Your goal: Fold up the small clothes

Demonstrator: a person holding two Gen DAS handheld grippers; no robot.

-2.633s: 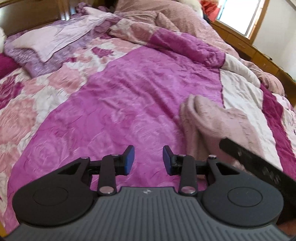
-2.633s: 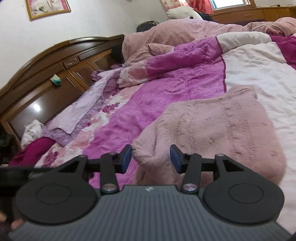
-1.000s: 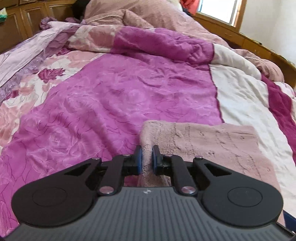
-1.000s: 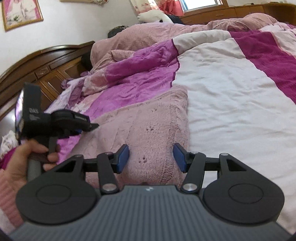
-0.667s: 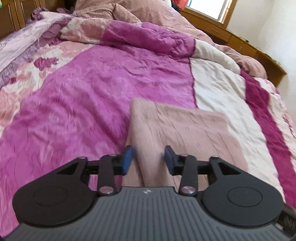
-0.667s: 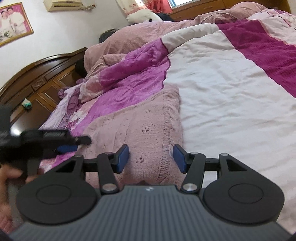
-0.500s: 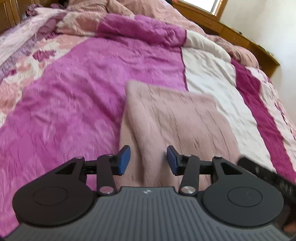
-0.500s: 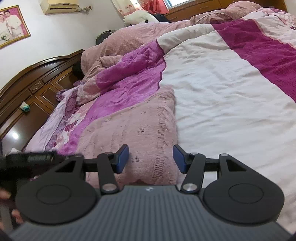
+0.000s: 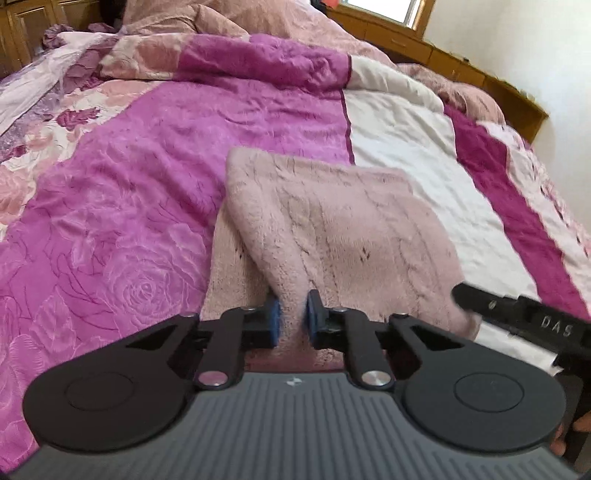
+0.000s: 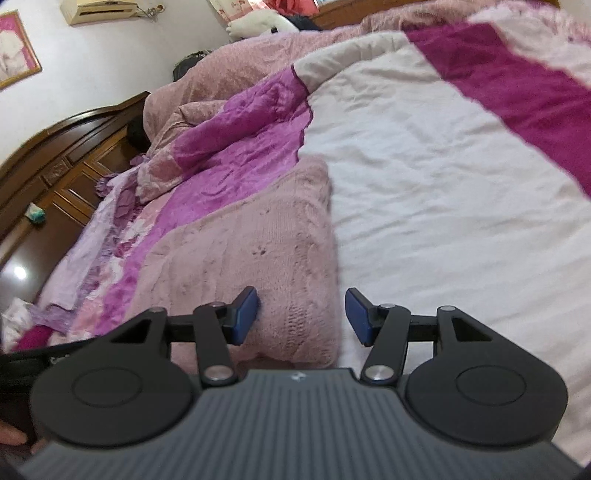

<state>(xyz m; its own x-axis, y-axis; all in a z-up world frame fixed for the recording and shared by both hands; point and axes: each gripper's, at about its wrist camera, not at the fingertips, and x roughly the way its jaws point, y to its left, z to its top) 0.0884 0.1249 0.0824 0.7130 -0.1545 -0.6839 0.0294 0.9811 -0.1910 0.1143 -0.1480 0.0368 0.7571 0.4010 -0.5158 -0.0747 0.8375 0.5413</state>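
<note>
I am closing my left gripper (image 9: 291, 314) on the near edge of the pink knitted sweater (image 9: 332, 229), its fold pinched up between the pads. My right gripper (image 10: 301, 314) hangs half-wide, empty, over the sweater's corner. Next, probably carry this edge toward twelve o'clock. The sweater lies mid-quilt (image 9: 122, 206); wooden headboard (image 10: 55, 162) at ten o'clock.

A quilt (image 9: 155, 155) in magenta, white and rose-print bands covers the bed. A dusty-pink blanket (image 9: 229, 22) lies heaped along its far side, with a lilac sheet (image 10: 85, 266) crumpled near the dark wooden headboard (image 10: 62, 155). On the wall hang an air conditioner (image 10: 107, 9) and a framed picture (image 10: 16, 48). A white plush toy (image 10: 258, 22) rests beyond the blanket. A window (image 9: 391, 9) sits above a wooden ledge (image 9: 443, 62).
</note>
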